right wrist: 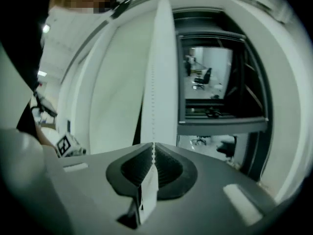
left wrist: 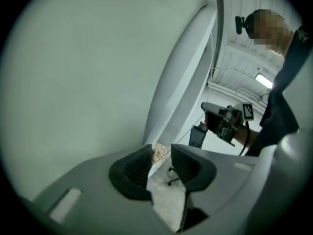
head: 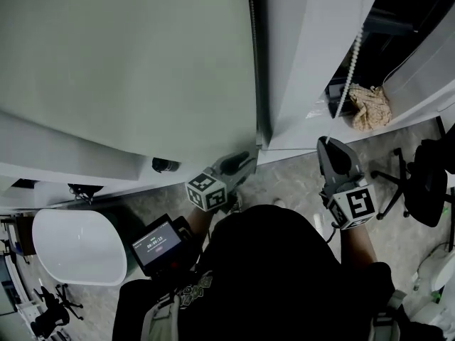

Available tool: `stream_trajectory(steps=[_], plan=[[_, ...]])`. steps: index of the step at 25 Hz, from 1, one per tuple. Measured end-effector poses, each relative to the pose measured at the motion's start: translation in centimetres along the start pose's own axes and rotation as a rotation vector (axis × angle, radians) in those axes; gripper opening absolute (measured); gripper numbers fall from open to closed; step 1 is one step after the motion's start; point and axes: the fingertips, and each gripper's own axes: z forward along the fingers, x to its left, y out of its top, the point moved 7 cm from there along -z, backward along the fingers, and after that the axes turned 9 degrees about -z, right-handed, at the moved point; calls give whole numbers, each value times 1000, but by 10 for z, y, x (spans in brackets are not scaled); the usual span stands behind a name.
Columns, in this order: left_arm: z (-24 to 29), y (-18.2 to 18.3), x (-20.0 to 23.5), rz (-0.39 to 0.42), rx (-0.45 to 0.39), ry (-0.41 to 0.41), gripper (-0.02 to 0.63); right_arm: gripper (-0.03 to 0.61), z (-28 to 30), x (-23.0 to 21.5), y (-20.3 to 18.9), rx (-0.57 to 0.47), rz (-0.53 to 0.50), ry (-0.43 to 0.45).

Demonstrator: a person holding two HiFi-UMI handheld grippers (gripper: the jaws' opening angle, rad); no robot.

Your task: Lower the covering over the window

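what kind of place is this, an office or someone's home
Most likely an office or lab workspace, not a home: a wheeled office chair on a speckled floor, a rounded white table, and a roller blind with a bead chain.

The bead chain [head: 353, 59] hangs right of the blind [head: 128, 55], just beside a cloth [head: 371, 106].

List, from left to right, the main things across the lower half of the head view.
In order: white oval surface → small screen → left gripper → right gripper → black office chair.
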Motion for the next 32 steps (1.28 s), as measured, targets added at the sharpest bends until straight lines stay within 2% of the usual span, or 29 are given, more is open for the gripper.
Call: stream_trajectory(steps=[2, 4, 6, 10, 12, 14, 16, 18, 20, 22, 24, 29, 31, 32], plan=[[12, -18, 15, -6, 101, 1, 112, 15, -21, -23, -1, -10, 50, -131], [20, -24, 37, 20, 127, 63, 108, 15, -35, -35, -1, 9, -10, -253], [21, -11, 69, 21, 81, 168, 106, 15, -43, -35, 0, 2, -35, -342], [11, 46, 128, -13, -52, 334, 106, 15, -72, -41, 10, -20, -6, -527], [6, 68, 152, -45, -88, 378, 107, 15, -97, -53, 13, -11, -39, -659], [1, 86, 169, -106, -135, 414, 106, 15, -125, -68, 18, -33, -30, -789], [-2, 93, 175, -143, -159, 427, 104, 15, -142, -75, 21, -51, -21, -846], [3, 92, 169, -111, -142, 413, 87, 15, -136, -63, 20, -63, -23, -769], [10, 87, 155, -78, -141, 335, 49, 15, -110, -34, 19, -86, -41, -584], [11, 81, 136, -69, -158, 221, 42, 17, -79, 1, 17, -108, -52, -382], [8, 74, 116, -61, -157, 138, 46, 18, -54, 28, 12, -109, -54, -241], [-7, 50, 55, -13, -131, 39, 46, 26, -19, 48, 1, -103, -7, -40], [-16, 40, 27, 13, -140, 18, 46, 90, -14, 48, -4, -111, 46, 29], [-21, 37, 14, 22, -152, 15, 45, 97, -13, 47, -8, -116, 74, 56]])
